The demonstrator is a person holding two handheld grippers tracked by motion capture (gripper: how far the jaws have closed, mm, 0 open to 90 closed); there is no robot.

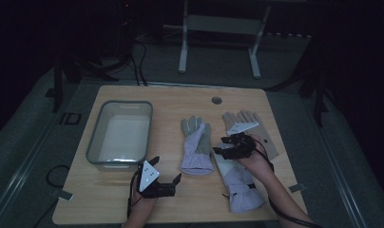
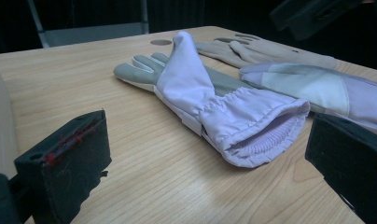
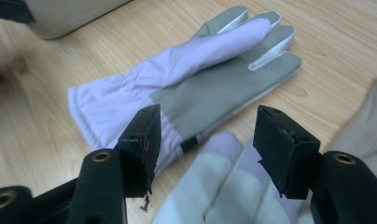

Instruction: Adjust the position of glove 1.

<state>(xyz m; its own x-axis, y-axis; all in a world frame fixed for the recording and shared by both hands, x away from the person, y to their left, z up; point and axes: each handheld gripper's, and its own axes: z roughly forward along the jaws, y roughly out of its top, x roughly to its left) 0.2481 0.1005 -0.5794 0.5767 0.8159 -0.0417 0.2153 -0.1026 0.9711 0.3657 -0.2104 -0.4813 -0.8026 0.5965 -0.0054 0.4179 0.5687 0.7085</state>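
Lilac-and-grey, 2 gloves lie on the worktop; right tool hovers open above 1, left tool open, empty.

my left gripper is black, with a white 3-cornered plate on top and red marks along 1 jaw pad. my right gripper is black too, with the same pale plate, brass-ringed screw holes near its jaws, chipped pad edges, and a black cable trailing back.
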